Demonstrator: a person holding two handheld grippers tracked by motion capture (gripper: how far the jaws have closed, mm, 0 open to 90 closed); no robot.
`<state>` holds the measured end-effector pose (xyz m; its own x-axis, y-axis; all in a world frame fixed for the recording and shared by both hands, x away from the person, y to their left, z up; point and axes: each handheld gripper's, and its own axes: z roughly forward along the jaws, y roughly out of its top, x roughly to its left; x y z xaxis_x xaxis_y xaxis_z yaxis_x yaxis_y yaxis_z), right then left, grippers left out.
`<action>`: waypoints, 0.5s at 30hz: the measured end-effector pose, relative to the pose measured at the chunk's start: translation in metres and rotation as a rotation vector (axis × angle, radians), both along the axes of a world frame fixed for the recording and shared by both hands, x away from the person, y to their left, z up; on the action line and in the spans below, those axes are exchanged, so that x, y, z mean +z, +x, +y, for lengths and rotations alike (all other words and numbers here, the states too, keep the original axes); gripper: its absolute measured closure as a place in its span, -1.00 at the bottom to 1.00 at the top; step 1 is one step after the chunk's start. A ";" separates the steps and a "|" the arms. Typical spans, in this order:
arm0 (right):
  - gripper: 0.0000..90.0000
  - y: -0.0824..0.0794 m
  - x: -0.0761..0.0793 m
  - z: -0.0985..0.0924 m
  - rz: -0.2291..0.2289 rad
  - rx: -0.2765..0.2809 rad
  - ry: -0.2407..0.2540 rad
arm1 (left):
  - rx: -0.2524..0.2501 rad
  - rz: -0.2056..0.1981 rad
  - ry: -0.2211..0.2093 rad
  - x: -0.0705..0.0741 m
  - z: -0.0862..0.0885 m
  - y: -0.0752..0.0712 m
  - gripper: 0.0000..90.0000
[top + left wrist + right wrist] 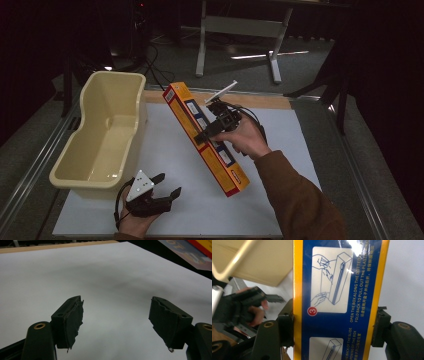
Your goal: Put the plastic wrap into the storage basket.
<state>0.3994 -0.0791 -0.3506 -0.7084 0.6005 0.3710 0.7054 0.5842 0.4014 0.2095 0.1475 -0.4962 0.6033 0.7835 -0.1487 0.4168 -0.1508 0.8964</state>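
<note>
Right tool (334, 327) clamps long glossy cardboard box (337, 290) (yellow-edged).

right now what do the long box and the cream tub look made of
Long box: likely printed cardboard with a glossy coat; sharp folded edges, and glare on its blue panel in the right gripper view. Cream tub: probably moulded plastic, smooth and slightly shiny, with rounded corners and a rolled rim.
</note>
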 end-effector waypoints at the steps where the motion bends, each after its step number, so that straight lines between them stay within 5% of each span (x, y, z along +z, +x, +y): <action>1: -0.13 0.000 0.000 0.000 0.000 0.000 0.000 | 0.000 0.000 0.000 0.000 0.000 0.000 -0.40; 5: -0.13 0.005 0.006 0.011 0.024 -0.014 0.052 | -0.004 -0.003 0.004 0.001 0.000 -0.001 -0.41; 15: -0.13 0.009 0.023 0.042 0.020 -0.039 0.093 | 0.003 -0.001 -0.009 0.000 0.002 0.000 -0.42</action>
<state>0.4087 -0.0366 -0.3279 -0.6768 0.5898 0.4405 0.7355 0.5165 0.4385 0.2096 0.1494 -0.4960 0.6009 0.7842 -0.1547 0.4159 -0.1415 0.8983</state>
